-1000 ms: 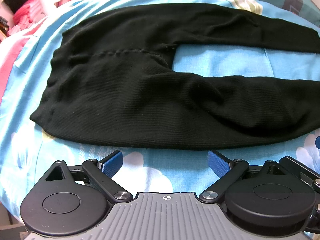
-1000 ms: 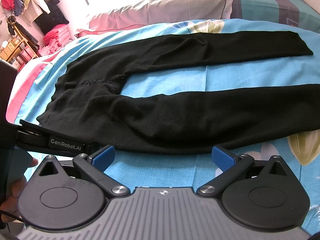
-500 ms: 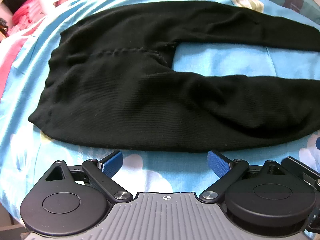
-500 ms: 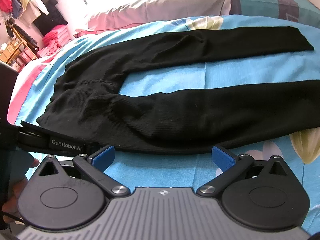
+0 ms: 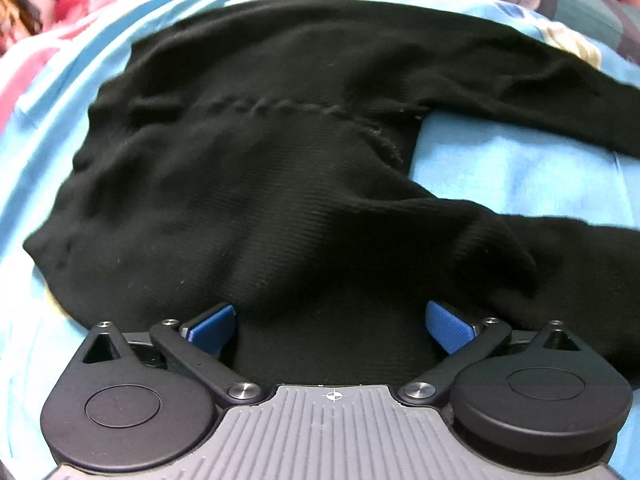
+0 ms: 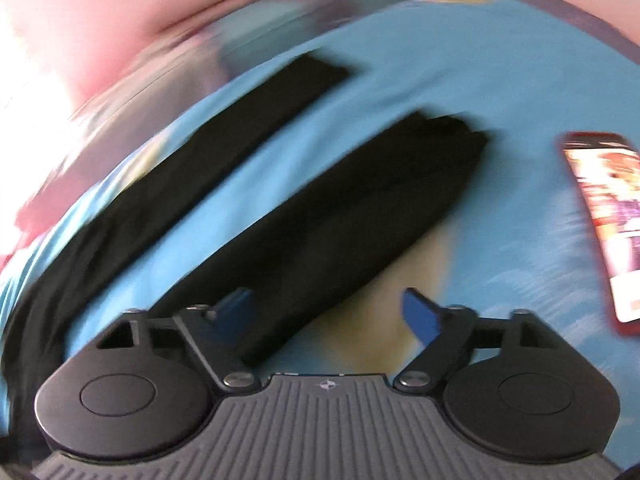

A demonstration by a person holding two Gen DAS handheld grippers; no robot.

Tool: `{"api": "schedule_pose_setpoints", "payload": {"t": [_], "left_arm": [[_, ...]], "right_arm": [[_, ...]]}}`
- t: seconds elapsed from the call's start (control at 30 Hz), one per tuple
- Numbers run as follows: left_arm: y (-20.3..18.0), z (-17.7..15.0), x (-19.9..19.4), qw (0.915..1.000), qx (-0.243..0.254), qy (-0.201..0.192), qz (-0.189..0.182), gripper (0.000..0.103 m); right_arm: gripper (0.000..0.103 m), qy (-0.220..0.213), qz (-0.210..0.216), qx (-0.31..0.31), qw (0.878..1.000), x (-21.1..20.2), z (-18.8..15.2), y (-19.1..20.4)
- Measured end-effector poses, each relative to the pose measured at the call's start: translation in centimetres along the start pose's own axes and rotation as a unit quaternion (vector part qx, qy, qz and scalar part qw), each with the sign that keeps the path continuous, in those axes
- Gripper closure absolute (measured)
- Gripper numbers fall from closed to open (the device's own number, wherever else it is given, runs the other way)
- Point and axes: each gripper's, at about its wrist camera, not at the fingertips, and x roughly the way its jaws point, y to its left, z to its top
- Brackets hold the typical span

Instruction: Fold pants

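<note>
Both grippers have closed in on the black pants (image 5: 280, 184) spread flat on the blue bedsheet (image 5: 520, 168), the left gripper (image 5: 332, 322) wide open over the near hip edge and the right gripper (image 6: 328, 314) equally agape, empty, beside the near leg's cuff, so grasping looks imminent.

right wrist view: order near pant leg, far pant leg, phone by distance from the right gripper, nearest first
1. Near pant leg: its edge runs under the right gripper, by the left finger.
2. Phone: off to the right on the blue sheet.
3. Far pant leg: upper left, beyond the near one.
The view is blurred, so phone versus far leg is close.
</note>
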Motion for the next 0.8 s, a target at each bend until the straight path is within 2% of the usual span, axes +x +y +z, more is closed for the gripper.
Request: {"api": "schedule_pose_setpoints", "payload": {"t": [0.1, 0.17, 0.3, 0.33, 0.4, 0.43, 0.47, 0.5, 0.57, 0.6, 0.63, 0.67, 0.73, 0.8], "left_arm": [[0.0, -0.5, -0.1, 0.9999, -0.005, -0.011, 0.001, 0.0], [0.1, -0.7, -0.1, 0.9999, -0.002, -0.014, -0.001, 0.0], [0.0, -0.7, -0.1, 0.9999, -0.005, -0.012, 0.001, 0.0], [-0.2, -0.6, 0.0, 0.9999, -0.005, -0.01, 0.002, 0.0], [-0.3, -0.7, -0.1, 0.9999, -0.006, -0.009, 0.004, 0.0], [-0.3, -0.6, -0.1, 0.9999, -0.006, -0.009, 0.005, 0.0], [-0.3, -0.6, -0.1, 0.9999, -0.007, -0.009, 0.005, 0.0], [-0.3, -0.6, -0.1, 0.9999, -0.008, -0.009, 0.006, 0.0], [-0.6, -0.6, -0.1, 0.9999, -0.01, -0.008, 0.011, 0.0], [-0.7, -0.6, -0.1, 0.9998, -0.011, -0.006, 0.013, 0.0], [-0.6, -0.5, -0.1, 0.9998, -0.014, -0.003, 0.014, 0.0], [-0.8, -0.5, -0.1, 0.9998, -0.015, -0.001, 0.014, 0.0], [-1.0, -0.5, -0.1, 0.9997, -0.016, -0.002, 0.019, 0.0], [-1.2, -0.5, -0.1, 0.9996, -0.017, -0.001, 0.023, 0.0]], "right_arm": [[0.026, -0.028, -0.026, 0.065, 0.997, 1.5, 2.9, -4.0], [0.016, -0.043, -0.021, 0.087, 0.995, 2.4, 4.2, -5.8], [0.012, -0.053, -0.011, 0.089, 0.995, 2.9, 6.8, -8.6], [0.013, -0.052, -0.018, 0.083, 0.995, 3.2, 6.6, -8.4], [0.025, -0.055, -0.031, 0.066, 0.996, 3.4, 6.3, -8.1], [0.046, -0.058, -0.05, 0.049, 0.996, 3.4, 5.9, -7.5], [0.076, -0.056, -0.075, 0.029, 0.995, 4.5, 5.5, -5.4], [0.086, -0.056, -0.089, 0.006, 0.994, 4.5, 4.9, -4.3], [0.09, -0.043, -0.062, -0.001, 0.997, 4.0, 4.8, -4.3], [0.091, -0.054, -0.073, 0.006, 0.996, 3.6, 5.7, -5.1], [0.096, -0.071, -0.095, 0.01, 0.993, 3.3, 6.2, -5.9], [0.095, -0.079, -0.123, 0.02, 0.989, 3.4, 6.7, -7.0], [0.095, -0.05, -0.118, 0.046, 0.991, 4.5, 7.0, -8.8], [0.095, -0.062, -0.119, -0.002, 0.991, 4.6, 7.2, -8.0]]}}
